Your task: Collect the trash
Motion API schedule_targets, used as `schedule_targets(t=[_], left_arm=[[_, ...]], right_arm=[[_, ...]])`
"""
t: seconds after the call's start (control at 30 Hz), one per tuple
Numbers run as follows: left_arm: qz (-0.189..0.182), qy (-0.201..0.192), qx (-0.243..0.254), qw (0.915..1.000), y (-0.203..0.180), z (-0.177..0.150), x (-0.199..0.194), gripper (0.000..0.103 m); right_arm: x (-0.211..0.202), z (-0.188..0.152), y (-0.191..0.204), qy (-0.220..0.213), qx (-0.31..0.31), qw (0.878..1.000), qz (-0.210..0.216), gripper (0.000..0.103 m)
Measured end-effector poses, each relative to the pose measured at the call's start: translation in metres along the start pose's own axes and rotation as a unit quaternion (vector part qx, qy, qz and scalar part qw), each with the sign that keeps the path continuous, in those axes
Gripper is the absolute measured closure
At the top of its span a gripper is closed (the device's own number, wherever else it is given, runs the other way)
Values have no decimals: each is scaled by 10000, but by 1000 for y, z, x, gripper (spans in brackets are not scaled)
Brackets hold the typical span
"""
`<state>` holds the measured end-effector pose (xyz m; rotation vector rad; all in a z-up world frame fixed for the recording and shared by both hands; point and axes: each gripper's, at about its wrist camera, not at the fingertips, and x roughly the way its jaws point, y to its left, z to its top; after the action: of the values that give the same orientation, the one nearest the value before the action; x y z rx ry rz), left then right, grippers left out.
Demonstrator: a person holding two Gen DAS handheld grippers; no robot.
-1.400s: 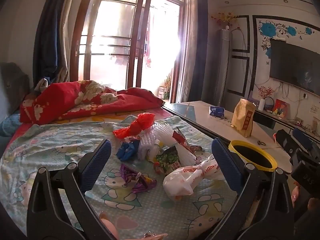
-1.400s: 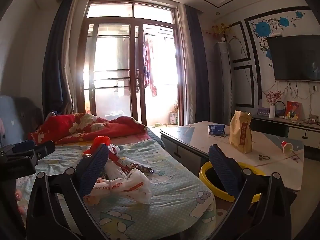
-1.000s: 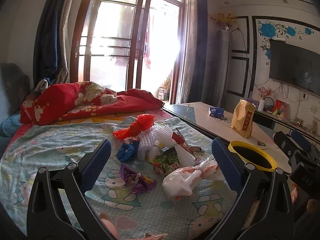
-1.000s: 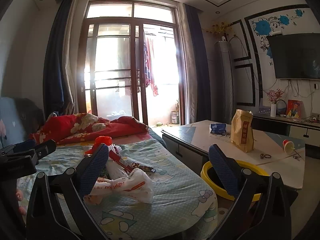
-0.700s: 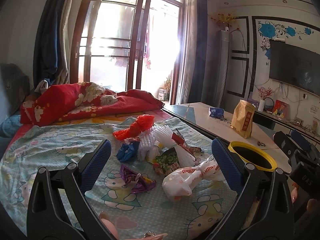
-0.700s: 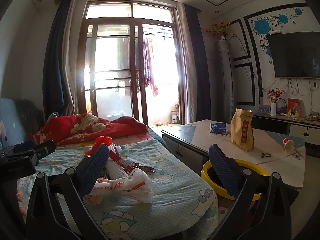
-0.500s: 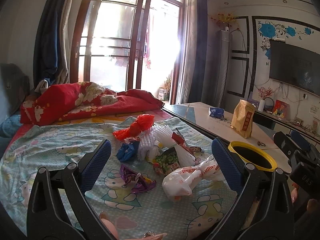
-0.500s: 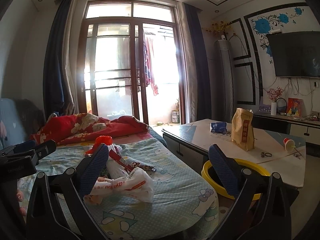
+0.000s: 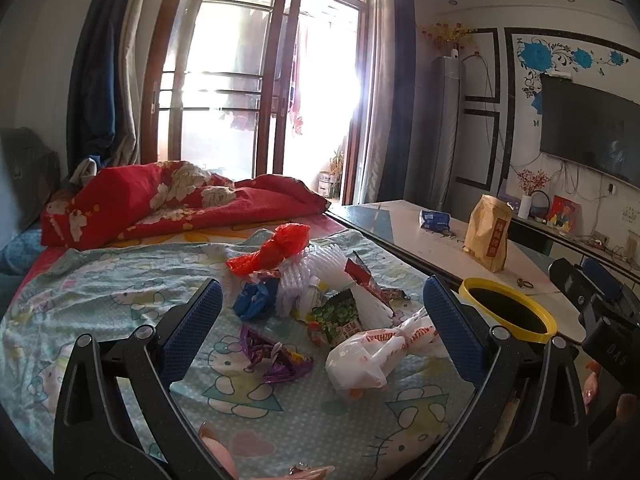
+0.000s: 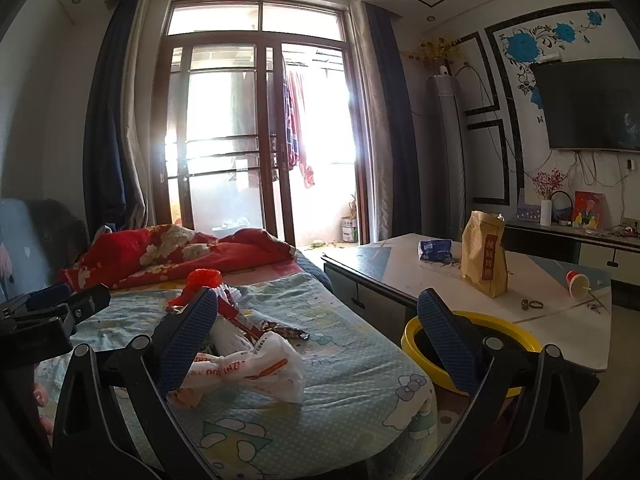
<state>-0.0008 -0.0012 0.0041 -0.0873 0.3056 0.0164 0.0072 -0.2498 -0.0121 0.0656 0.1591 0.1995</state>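
Both grippers hover over the near edge of the bed (image 9: 80, 300), and neither has hold of anything: the left gripper (image 9: 322, 322) has its jaws spread wide, framing the litter, and the right gripper (image 10: 318, 338) is just as wide open, one pad over the bed and the other over the bin.

The trash lies heaped mid-bed on the cartoon sheet — a knotted white plastic bag (image 9: 374, 354) nearest, a purple wrapper (image 9: 276, 358) to its left, a green snack packet (image 9: 340, 316) behind it, then a blue wrapper (image 9: 256, 298), white foam netting (image 9: 308, 276) and a red plastic bag (image 9: 276, 250) farther back.

The yellow-rimmed bin (image 9: 508, 314) stands at the right, between bed and bench (image 10: 400, 268) — probably set there so each piece needs only a short carry. The white bag looks the likeliest first pick, being nearest to both grippers.
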Motion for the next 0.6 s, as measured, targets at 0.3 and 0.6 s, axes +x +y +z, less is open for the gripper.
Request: schedule_targets(t=[0.3,0.6], left_arm=[[-18,-11,52,10000,-2,-4,2,11],[80,46,-49,9999,4,-3,6,11]], right_arm=[[6,-4,-4,116,1,9999,17,6],[15,-4,2,290,-39,9992,288,6]])
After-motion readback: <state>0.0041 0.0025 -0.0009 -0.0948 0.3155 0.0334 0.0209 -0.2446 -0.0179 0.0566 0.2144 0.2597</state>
